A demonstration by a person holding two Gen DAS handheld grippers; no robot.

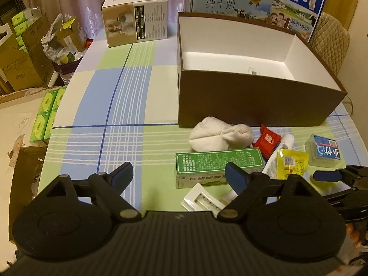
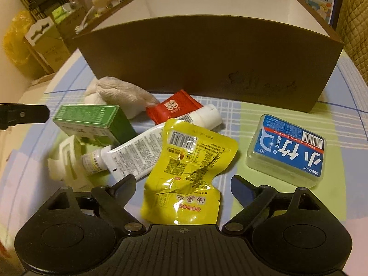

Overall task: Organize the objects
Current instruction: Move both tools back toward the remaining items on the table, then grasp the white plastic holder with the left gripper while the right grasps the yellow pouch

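Observation:
An open brown box point(image 1: 253, 101) point(image 2: 207, 57) with a white inside stands on the table. In front of it lie a white cloth bundle point(image 1: 218, 135), a green carton point(image 1: 218, 163), a red packet point(image 1: 266, 141), a white tube point(image 2: 142, 147), a yellow pouch point(image 2: 191, 161), a blue-labelled floss-pick case point(image 2: 287, 149) and a white plastic piece point(image 1: 202, 200). My left gripper point(image 1: 179, 171) is open, its right finger over the green carton's near end. My right gripper point(image 2: 182, 181) is open with the yellow pouch's lower part between its fingers, pads apart from it.
The checked tablecloth point(image 1: 110, 105) is bare to the left of the pile. A beige product box point(image 1: 135, 18) and milk cartons point(image 1: 230, 0) stand at the back. A quilted chair point(image 1: 331, 43) is at the right. Cardboard boxes and green tissue packs point(image 1: 46, 112) sit beyond the table's left edge.

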